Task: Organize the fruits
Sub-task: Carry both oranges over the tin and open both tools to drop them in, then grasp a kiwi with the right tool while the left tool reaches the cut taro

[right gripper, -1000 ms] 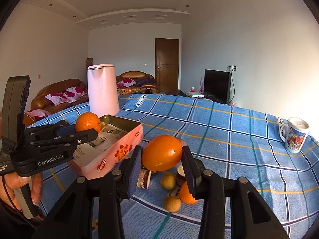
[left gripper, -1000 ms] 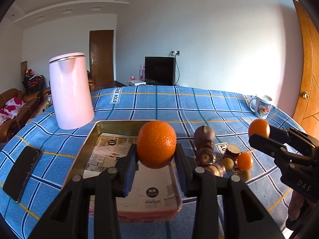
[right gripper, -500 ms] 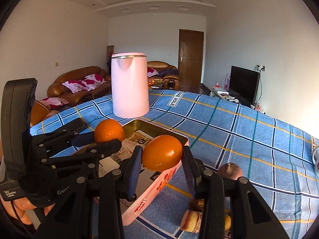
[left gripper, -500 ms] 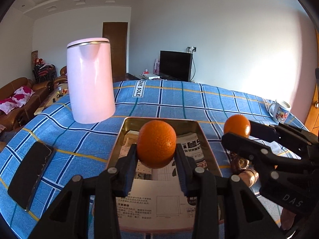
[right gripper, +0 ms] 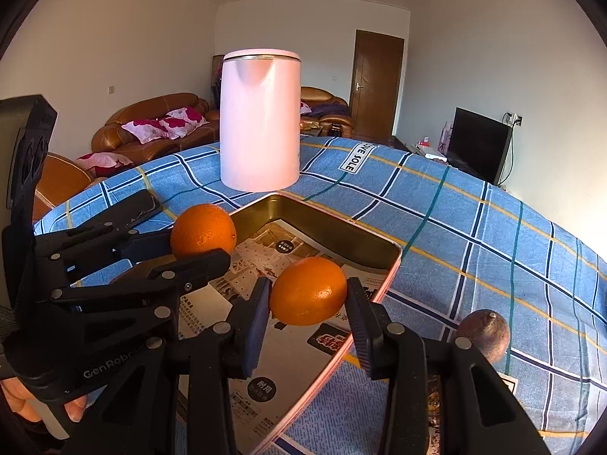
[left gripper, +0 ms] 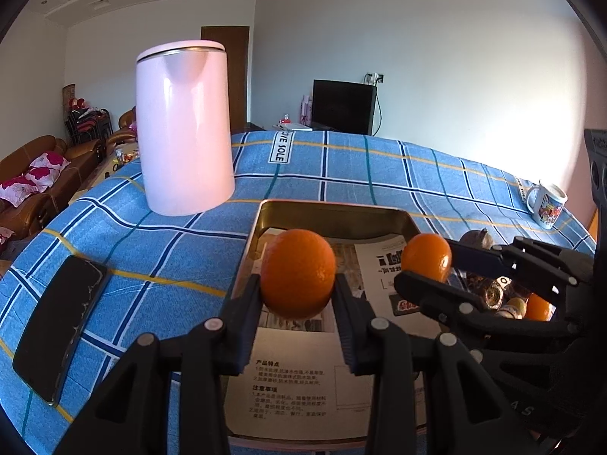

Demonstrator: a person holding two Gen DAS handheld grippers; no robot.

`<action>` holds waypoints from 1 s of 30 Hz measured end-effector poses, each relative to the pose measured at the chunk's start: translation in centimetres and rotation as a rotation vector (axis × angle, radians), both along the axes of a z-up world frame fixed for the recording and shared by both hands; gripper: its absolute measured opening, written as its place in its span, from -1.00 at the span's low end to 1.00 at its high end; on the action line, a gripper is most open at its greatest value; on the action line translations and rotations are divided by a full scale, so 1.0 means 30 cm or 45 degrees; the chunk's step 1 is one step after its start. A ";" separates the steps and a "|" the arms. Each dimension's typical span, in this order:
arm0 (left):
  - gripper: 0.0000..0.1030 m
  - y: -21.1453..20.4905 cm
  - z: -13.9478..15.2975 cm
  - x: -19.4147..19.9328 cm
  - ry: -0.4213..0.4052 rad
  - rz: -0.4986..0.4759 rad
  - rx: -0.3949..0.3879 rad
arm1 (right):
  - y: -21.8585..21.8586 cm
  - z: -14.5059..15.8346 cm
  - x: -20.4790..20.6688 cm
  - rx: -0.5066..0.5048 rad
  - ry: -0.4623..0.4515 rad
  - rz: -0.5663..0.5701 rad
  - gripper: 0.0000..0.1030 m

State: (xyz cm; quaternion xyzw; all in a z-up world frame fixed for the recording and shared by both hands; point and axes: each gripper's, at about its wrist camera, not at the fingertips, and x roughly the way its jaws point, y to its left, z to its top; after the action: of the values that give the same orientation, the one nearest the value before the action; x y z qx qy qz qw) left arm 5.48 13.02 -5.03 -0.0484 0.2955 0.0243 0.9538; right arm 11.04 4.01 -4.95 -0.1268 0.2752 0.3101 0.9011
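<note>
My left gripper point(left gripper: 297, 292) is shut on an orange point(left gripper: 297, 271) and holds it above the paper-lined metal tin point(left gripper: 334, 210). My right gripper point(right gripper: 308, 303) is shut on a second orange point(right gripper: 308, 295) over the tin's right part point(right gripper: 392, 256). In the left wrist view the right gripper's orange point(left gripper: 426, 258) hangs beside mine, over the tin. In the right wrist view the left gripper's orange point(right gripper: 203, 229) is at the tin's left side. A brownish fruit point(right gripper: 487, 333) and several small fruits point(left gripper: 531, 305) lie on the cloth right of the tin.
A tall pink kettle point(left gripper: 184, 129) stands behind the tin on the blue checked cloth point(left gripper: 341, 167). A black phone point(left gripper: 57, 331) lies at the left. A printed mug point(left gripper: 546, 201) stands far right.
Both grippers, each still holding its orange, have moved left and forward over the tin. The kettle looms closer and the loose fruits have slid off to the right.
</note>
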 end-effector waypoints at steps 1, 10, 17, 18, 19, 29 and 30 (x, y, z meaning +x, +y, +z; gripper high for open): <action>-0.26 0.002 -0.002 0.001 0.005 0.000 -0.001 | 0.003 -0.002 0.003 -0.002 0.005 0.001 -0.19; -0.26 0.016 -0.015 0.014 0.048 0.007 0.004 | 0.027 -0.018 0.017 -0.038 0.041 0.021 -0.19; -0.26 0.017 -0.019 0.016 0.048 0.015 0.015 | 0.026 -0.030 0.030 -0.032 0.069 0.013 -0.17; -0.25 0.017 -0.017 0.013 0.043 0.022 0.019 | 0.026 -0.029 0.031 -0.032 0.066 0.010 -0.15; -0.24 0.019 -0.015 0.010 0.042 0.035 0.022 | 0.026 -0.029 0.031 -0.034 0.060 0.004 -0.07; 0.65 -0.038 0.066 -0.118 -0.122 0.001 0.020 | -0.182 0.027 -0.089 0.062 0.001 -0.057 0.29; 0.65 -0.057 0.070 -0.126 -0.129 -0.018 0.016 | -0.227 0.030 -0.112 0.057 -0.014 -0.085 0.31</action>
State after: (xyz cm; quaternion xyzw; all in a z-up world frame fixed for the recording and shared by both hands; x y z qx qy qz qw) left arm 1.71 11.30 -2.93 -0.0413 0.2471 0.0169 0.9680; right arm 7.67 -2.81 -4.04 -0.0991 0.2672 0.2851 0.9151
